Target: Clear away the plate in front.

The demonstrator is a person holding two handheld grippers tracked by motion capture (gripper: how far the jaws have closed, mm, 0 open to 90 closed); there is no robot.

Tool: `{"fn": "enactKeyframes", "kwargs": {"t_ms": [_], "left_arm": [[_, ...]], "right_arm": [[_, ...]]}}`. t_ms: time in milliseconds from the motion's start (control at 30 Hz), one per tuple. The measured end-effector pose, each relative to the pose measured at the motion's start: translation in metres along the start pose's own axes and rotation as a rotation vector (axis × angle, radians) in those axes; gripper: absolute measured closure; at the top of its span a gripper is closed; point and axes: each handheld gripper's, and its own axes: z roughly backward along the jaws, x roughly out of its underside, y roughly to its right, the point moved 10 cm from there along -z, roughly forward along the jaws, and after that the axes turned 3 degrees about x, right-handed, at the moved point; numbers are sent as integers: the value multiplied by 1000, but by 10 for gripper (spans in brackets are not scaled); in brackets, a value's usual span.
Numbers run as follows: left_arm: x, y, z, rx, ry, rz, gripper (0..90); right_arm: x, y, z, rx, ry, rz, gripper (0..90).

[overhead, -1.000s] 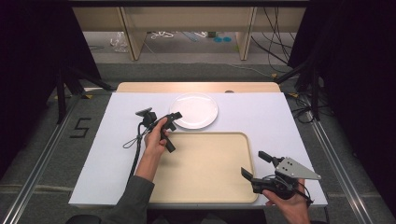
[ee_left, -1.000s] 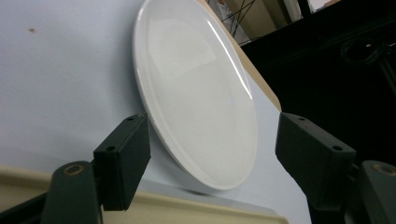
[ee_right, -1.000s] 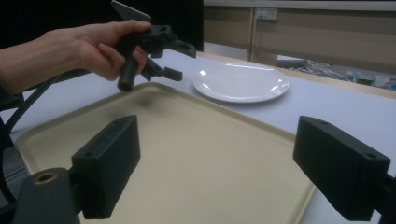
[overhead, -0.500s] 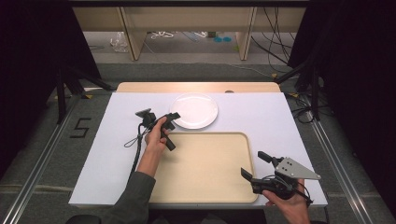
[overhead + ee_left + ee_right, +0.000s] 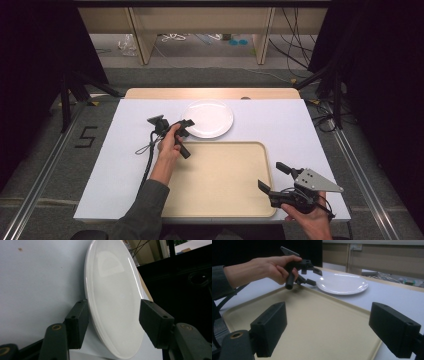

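Jaws of my left gripper (image 5: 113, 322) stand wide apart, one on each side of the near rim of the single white plate (image 5: 115, 302), with a gap showing between each pad and the china, so nothing is clamped. From above, that left gripper (image 5: 186, 126) sits just at the plate's (image 5: 207, 118) left edge, and the plate lies flat on the white table top (image 5: 280, 125), just beyond the far edge of the one beige tray (image 5: 225, 175). My left hand (image 5: 169, 145) grips the handle over the tray's far left corner. In the right gripper view the plate (image 5: 342, 284) lies past the tray (image 5: 317, 322) with the left gripper (image 5: 310, 276) at its rim. My right gripper (image 5: 274, 178) hovers at the tray's near right corner, its two jaws spread wide and holding nothing, with my right hand (image 5: 310, 220) behind it at the table's near edge. I count one plate, one tray, two grippers.
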Motion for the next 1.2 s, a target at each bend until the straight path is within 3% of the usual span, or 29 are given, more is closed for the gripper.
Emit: {"fn": "enactKeyframes", "kwargs": {"t_ms": [267,333,367,433,567,833,933,967,1000,1200], "left_arm": [[-3,-8,-4,-37,18,40,476],[-7,-8,-5,-34,39,71,510],[-7,-9,-5,-26,33,69,536],[-7,-10,-7,-59,21,50,529],[-2,-7,-13,-71,-7,55,547],[-2,-13,-18,-74,6,107,636],[-2,-15,-18,-73,5,108,656],[-2,-17,-18,-70,8,117,718],[-2,-18,-18,-68,13,122,718],[-2,-20,-18,-82,27,116,794]], "right_arm": [[0,-1,1,-11,-3,-1,158],[-1,-2,-1,-13,5,-6,158],[1,-2,0,-9,-15,0,158],[0,-2,0,-10,-7,1,158],[1,-2,0,-10,-14,0,159],[0,-3,0,-20,-2,0,159],[-1,-4,-1,-20,6,0,160],[-1,-5,-2,-29,11,-8,160],[-1,-5,-2,-29,11,-8,160],[0,-3,0,-21,-11,0,161]]}}
